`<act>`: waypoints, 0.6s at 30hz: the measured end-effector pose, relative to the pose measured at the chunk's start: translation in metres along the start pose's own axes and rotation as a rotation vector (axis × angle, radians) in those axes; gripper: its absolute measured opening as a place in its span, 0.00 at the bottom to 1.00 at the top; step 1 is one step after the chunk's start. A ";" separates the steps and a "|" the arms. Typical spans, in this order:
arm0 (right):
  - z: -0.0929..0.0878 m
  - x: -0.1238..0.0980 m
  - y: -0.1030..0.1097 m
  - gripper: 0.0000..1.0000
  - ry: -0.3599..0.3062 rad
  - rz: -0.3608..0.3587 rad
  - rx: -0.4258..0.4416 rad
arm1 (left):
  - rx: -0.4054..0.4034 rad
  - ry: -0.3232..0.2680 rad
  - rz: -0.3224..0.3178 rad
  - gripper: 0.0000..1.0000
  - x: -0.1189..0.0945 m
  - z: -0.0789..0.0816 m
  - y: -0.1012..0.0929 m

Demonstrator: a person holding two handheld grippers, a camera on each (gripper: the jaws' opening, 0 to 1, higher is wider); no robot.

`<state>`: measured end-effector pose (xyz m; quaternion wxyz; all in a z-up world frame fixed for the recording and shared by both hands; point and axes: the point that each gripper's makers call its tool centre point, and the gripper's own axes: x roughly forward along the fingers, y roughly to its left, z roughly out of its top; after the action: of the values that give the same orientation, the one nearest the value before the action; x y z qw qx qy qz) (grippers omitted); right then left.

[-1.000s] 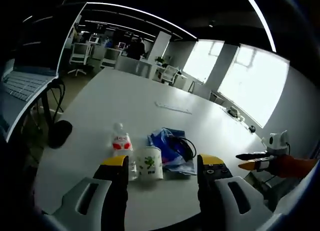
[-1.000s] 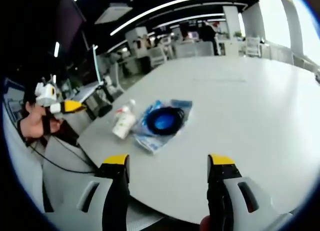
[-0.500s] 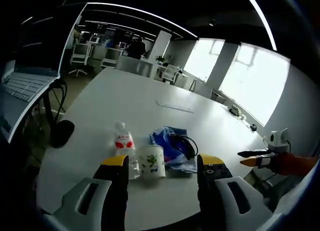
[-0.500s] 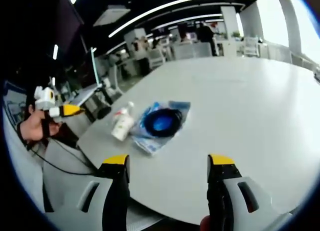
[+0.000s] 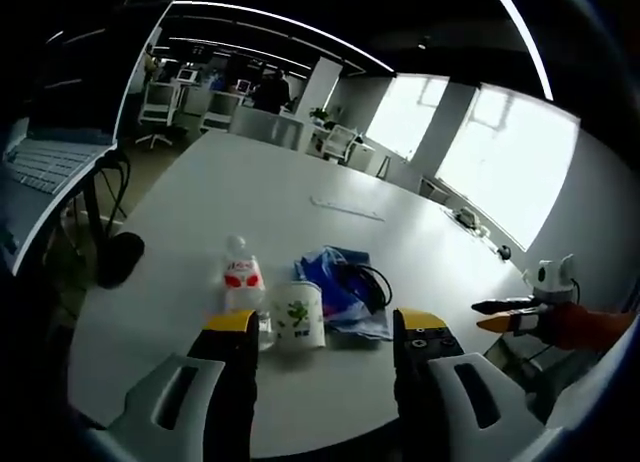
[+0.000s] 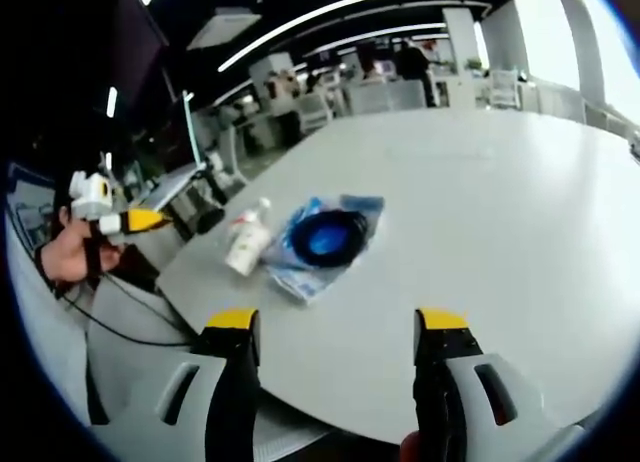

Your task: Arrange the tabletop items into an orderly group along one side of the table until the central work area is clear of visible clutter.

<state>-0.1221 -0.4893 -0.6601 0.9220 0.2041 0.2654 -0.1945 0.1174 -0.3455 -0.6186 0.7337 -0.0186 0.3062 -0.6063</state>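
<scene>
the items are seen gathered in one tight cluster near the table (image 5: 250, 192) edge: a bottle (image 5: 242, 287) with a red label, a white cup (image 5: 299, 316) just beside it, and a blue bag (image 5: 345, 292) with a dark cable coiled on it, touching the cup's far side. in the left gripper view the left gripper (image 5: 322, 327) is held wide apart and empty, and the cup and bottle lie straight ahead, close beyond the jaws. in the right gripper view the right gripper (image 6: 340, 327) is likewise spread wide and empty, with the cluster lying further off, ahead and to the left. the left gripper is judged nearer, so the first pick would fall to it; whether the bottle stands or leans cannot be told.
</scene>
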 end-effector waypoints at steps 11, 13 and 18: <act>-0.006 0.000 0.002 0.60 0.018 -0.001 0.004 | -0.005 0.023 -0.007 0.53 0.001 -0.007 -0.002; -0.008 0.000 0.002 0.60 0.024 0.001 0.005 | -0.004 0.027 -0.008 0.53 0.002 -0.008 -0.002; -0.011 -0.001 0.005 0.60 0.038 0.007 0.001 | -0.002 0.034 -0.006 0.52 0.004 -0.009 -0.001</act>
<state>-0.1249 -0.4793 -0.6669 0.9174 0.2093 0.2818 -0.1874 0.1122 -0.3463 -0.6269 0.7267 -0.0099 0.3189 -0.6083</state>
